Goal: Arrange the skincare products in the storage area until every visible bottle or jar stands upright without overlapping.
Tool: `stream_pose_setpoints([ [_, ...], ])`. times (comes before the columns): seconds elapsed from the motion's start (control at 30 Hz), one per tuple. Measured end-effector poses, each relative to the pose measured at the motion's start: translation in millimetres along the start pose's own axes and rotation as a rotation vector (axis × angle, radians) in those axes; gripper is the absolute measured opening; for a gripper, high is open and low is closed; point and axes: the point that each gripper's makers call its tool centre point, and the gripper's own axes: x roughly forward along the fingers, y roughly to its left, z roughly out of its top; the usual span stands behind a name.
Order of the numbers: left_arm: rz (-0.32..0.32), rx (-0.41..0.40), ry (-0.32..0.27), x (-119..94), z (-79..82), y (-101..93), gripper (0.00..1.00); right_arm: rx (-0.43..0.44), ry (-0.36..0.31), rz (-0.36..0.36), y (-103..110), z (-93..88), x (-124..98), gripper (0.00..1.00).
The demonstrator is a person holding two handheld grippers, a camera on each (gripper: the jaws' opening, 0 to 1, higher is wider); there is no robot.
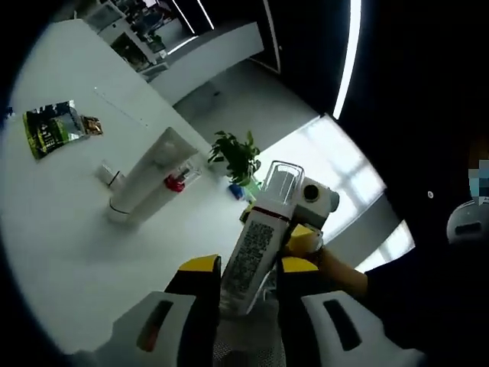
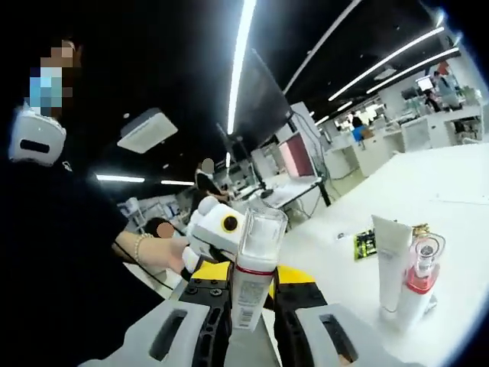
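While both grippers are clamping the same spray bottle [image 1: 258, 246] above the white table [image 1: 53, 229], the left gripper [image 1: 250, 275] is holding its body and the right gripper [image 2: 246, 287] is pinching near its clear cap, long axis running between them.

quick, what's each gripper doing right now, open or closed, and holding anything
Left gripper: shut on the clear-capped spray bottle.
Right gripper: shut on the same spray bottle, from the other side.

left tool [image 1: 238, 277]: yellow-tipped black jaws, grey housings | person: black sleeve, bracelet
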Motion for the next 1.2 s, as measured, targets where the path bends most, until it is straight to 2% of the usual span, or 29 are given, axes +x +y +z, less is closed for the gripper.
stream_pose_setpoints([
  [0.57, 0.094, 0.013, 0.050, -5.1, -11.1, 36.1, 0.25, -0.198, 0.038, -0.050, -8.5, -22.9, 4.4, 0.09],
  [0.93, 0.149, 0.040, 0.083, -3.1, -23.0, 47.7, 0.26, -0.204, 0.053, -0.061, -23.2, -35.9, 4.2, 0.09],
  [1.2, 0.184, 0.058, 0.087, -6.2, -23.8, 56.6, 0.29, -0.188, 0.048, -0.075, -39.2, -42.2, 3.2, 0.09],
])
